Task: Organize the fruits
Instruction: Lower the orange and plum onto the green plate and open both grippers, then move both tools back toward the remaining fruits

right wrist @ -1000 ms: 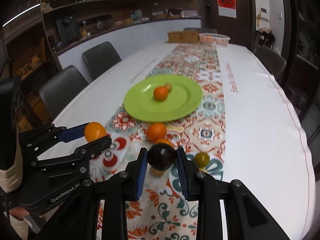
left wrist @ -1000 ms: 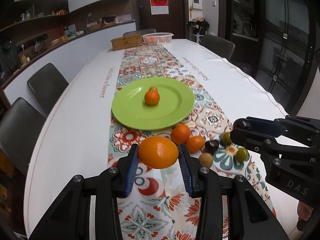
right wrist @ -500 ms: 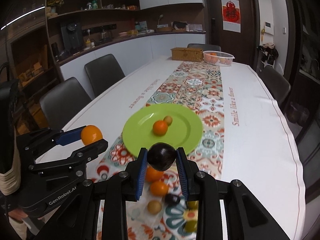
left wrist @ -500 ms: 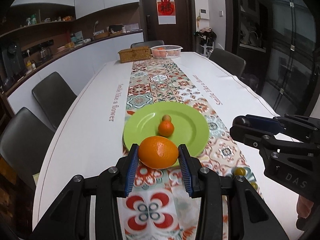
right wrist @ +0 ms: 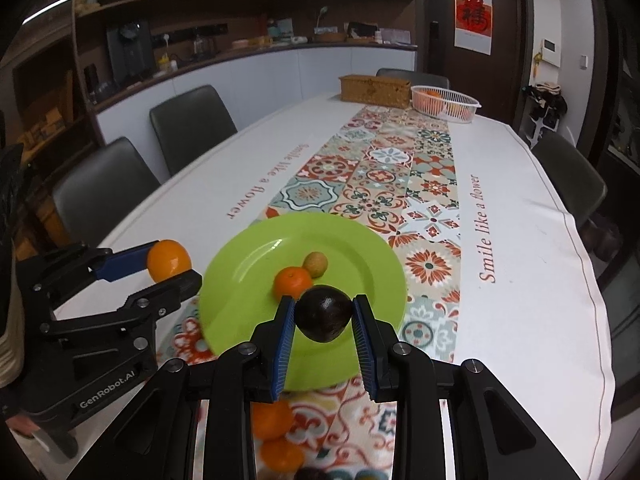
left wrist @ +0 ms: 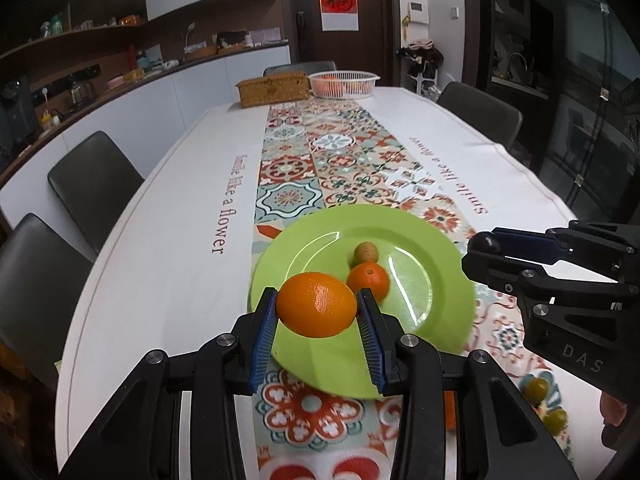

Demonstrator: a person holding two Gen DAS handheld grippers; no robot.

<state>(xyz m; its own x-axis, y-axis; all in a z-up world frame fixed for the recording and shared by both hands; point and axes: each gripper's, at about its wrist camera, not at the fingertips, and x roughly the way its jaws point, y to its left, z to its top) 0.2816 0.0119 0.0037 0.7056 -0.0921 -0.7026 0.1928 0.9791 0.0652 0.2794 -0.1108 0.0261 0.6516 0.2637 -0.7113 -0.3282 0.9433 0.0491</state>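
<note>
My left gripper (left wrist: 317, 312) is shut on a large orange (left wrist: 316, 305) and holds it above the near left rim of the green plate (left wrist: 424, 312). My right gripper (right wrist: 323, 316) is shut on a dark purple round fruit (right wrist: 324, 313) above the near part of the plate (right wrist: 248, 280). A small tangerine (right wrist: 292, 282) and a small tan fruit (right wrist: 315, 265) lie on the plate. The left gripper with its orange (right wrist: 168, 261) shows at the left of the right wrist view. The right gripper (left wrist: 484, 248) shows at the right of the left wrist view.
Loose tangerines (right wrist: 272, 420) and small green fruits (left wrist: 536, 388) lie on the patterned runner near the front of the table. A wicker box (left wrist: 274, 88) and a white basket (left wrist: 344, 84) stand at the far end. Dark chairs (left wrist: 94, 184) line the table's sides.
Both grippers have moved forward and up with their fruits, from over the loose fruit pile to over the plate's near rim. Neither grip has changed.
</note>
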